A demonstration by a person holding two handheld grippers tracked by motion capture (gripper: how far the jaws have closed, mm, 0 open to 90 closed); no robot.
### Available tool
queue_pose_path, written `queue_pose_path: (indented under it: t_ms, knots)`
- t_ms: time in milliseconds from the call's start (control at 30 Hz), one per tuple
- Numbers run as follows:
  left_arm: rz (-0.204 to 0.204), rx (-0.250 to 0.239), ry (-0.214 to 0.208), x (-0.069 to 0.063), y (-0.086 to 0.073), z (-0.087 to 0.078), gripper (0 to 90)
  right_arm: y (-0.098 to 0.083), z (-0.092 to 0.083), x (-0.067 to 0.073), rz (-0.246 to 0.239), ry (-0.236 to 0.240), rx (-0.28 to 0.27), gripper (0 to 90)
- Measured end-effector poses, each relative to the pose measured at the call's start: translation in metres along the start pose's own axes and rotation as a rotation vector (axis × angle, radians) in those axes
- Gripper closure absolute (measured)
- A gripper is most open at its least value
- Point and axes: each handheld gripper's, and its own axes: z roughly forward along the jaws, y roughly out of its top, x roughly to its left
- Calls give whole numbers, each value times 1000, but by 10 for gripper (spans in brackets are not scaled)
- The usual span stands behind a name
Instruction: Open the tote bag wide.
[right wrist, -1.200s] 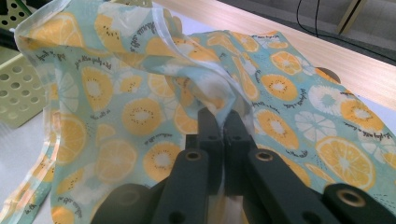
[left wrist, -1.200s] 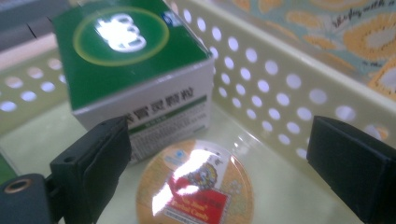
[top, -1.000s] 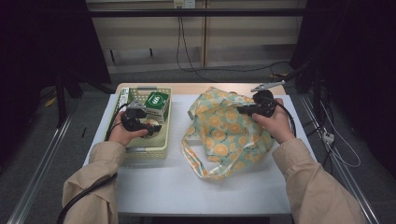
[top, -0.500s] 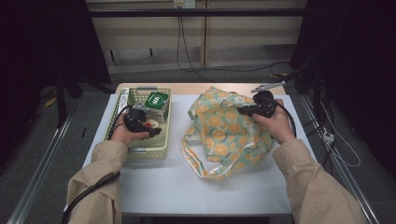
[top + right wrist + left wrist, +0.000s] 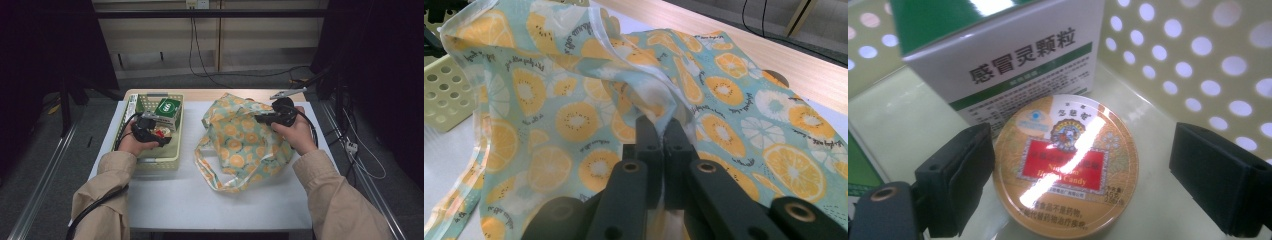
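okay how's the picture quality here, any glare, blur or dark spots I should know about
High view: dim, with black surrounds left and right; the white table is evenly lit. Left gripper view: white glare streaks cross the round orange candy tin; the black jaws look soft. Right gripper view: the citrus-print fabric bag is fairly sharp, edges bowed by the wide lens.

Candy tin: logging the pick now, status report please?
Left gripper open, jaws either side of the candy tin in the basket. Right gripper shut on the fruit-print bag. Green-and-white box close behind the tin.
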Motion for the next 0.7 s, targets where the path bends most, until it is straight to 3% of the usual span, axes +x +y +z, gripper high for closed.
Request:
queue_pose_path:
  t_ms: [33,67,133,167,200,333,500,600,700]
  knots:
    - [0,0,0,0,0,0,103,0,0,0,1,-1,-1,890]
    - [-9,5,28,0,-1,0,91,0,-1,-1,2,0,-3,890]
    - [-16,25,0,1,-2,2,90,0,0,-1,2,1,-3,890]
    - [-6,30,31,-1,-1,3,90,-1,0,-1,2,3,-4,890]
    - [-2,41,4,-1,-1,4,91,-1,0,0,1,2,-3,890]
    - [6,108,13,-3,-1,10,100,-1,1,0,1,4,-2,890]
    - [-19,106,13,-1,0,9,198,-2,0,-1,6,3,-4,890]
    - [-26,118,21,0,0,8,198,-3,0,-2,6,2,-4,890]
    - [-47,88,12,1,1,5,206,-5,0,-3,10,4,-6,890]
